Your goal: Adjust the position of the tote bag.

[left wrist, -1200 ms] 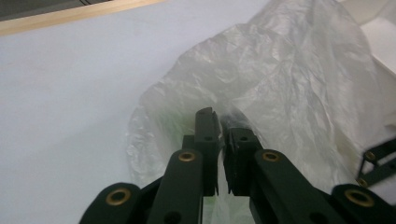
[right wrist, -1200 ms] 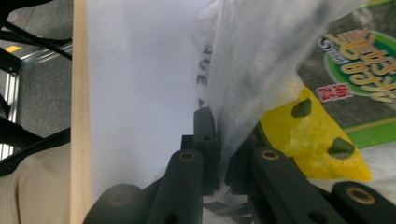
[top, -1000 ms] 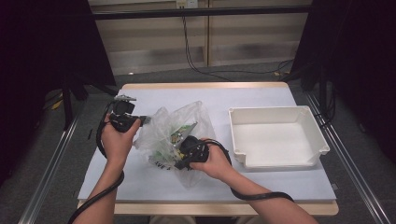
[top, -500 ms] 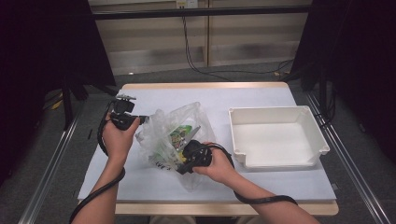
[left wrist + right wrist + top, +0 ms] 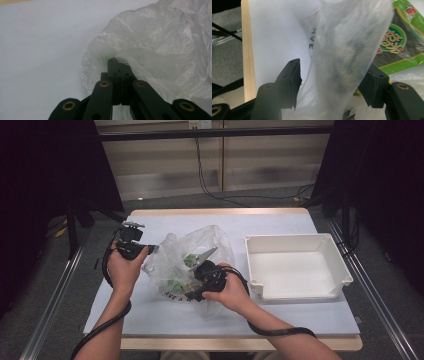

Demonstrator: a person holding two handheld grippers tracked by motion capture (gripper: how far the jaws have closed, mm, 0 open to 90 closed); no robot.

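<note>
A clear plastic bag (image 5: 210, 240) lies crumpled in the middle of the white table, with green snack packets (image 5: 190, 260) inside. My left gripper (image 5: 152, 249) is at the bag's left side, shut on a fold of the film (image 5: 162, 37), jaws pressed together (image 5: 117, 61). My right gripper (image 5: 190, 296) is at the bag's near edge. Its jaws have just been opening and now stand apart (image 5: 332, 72). A strip of bag film (image 5: 347, 32) hangs loose between them, touched by neither pad. A green packet (image 5: 397, 37) shows just beyond the right gripper.
A white rectangular tray (image 5: 300, 239) stands at the right of the table, close to the bag. The table's wooden front edge (image 5: 245, 50) runs near the right gripper. Black posts and cables stand behind the table (image 5: 280, 220).
The right hand has shifted slightly at the bag's near edge, and the film around it sits differently. The left hand has stayed where it was on the bag.
</note>
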